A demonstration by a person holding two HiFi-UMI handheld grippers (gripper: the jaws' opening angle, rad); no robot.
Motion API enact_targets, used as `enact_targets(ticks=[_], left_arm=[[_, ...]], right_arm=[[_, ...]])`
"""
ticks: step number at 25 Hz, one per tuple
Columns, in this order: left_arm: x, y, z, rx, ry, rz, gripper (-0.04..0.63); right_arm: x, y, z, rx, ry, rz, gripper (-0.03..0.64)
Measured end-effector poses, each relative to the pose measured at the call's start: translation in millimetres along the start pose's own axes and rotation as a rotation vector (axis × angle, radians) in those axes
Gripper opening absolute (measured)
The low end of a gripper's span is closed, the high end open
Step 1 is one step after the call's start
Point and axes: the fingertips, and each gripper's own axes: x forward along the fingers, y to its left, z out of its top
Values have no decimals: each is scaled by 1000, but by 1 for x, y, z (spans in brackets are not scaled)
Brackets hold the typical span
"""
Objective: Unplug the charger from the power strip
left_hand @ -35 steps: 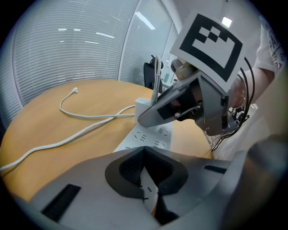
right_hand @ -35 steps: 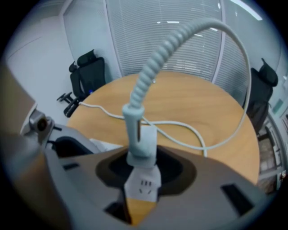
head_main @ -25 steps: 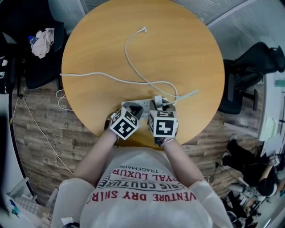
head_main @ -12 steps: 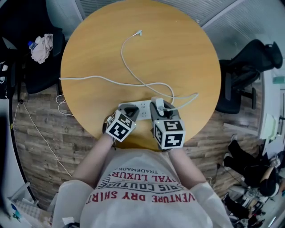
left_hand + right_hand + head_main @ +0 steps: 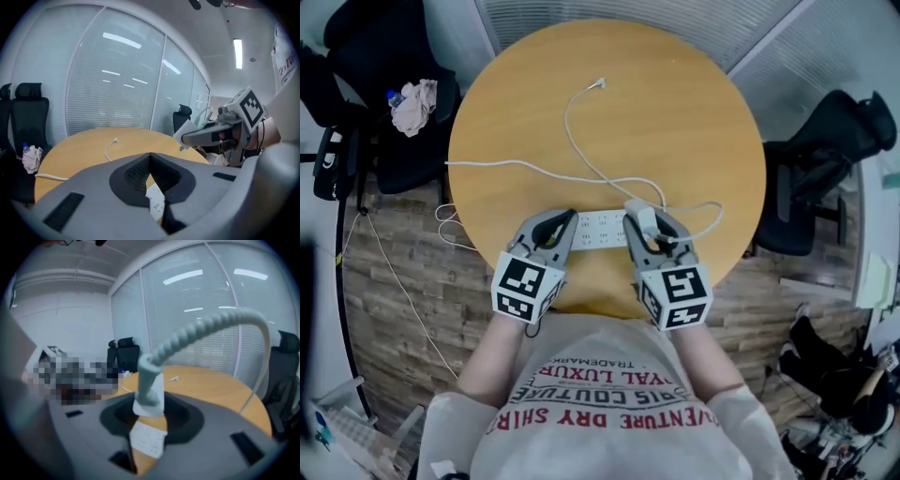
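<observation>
A white power strip [image 5: 600, 230] lies on the round wooden table [image 5: 675, 122] near its front edge. My right gripper [image 5: 645, 214] is shut on the white charger [image 5: 646, 218], held above the strip's right end; in the right gripper view the charger [image 5: 150, 401] hangs clear over the strip [image 5: 149, 439]. Its pale cable [image 5: 211, 322] arcs up, then loops over the table to a loose plug end [image 5: 600, 84]. My left gripper [image 5: 570, 217] hovers over the strip's left end, shut on nothing, and through its jaws [image 5: 150, 155] the strip [image 5: 155, 201] shows below.
The strip's own cord [image 5: 487, 163] runs left off the table edge to loops over the floor. Black chairs stand at the left [image 5: 375, 141], one with a cloth and a bottle, and at the right [image 5: 825, 159]. A glass wall with blinds is beyond.
Both grippers have risen off the power strip and tipped toward level. The right one has taken the charger up out of the strip. The left one has come away from the strip.
</observation>
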Motion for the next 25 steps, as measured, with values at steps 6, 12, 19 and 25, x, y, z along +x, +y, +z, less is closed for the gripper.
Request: enact_targets(ticks=[6,12,19,25], left_arm=[[-54,-17,82,69,-207,97,29],[-97,-23,112,84,-321,178,29],[-116,-25,133,108,-389,197,30],[-117,-24,139,100,-408,191,29]], right_arm=[[-26,2,39,-61,-122,41,156],[-52,11,62,-90,-215,67,155],[-59,15,79,-111,-268,69,155],[-59,15,82,-110,-272,64,155]])
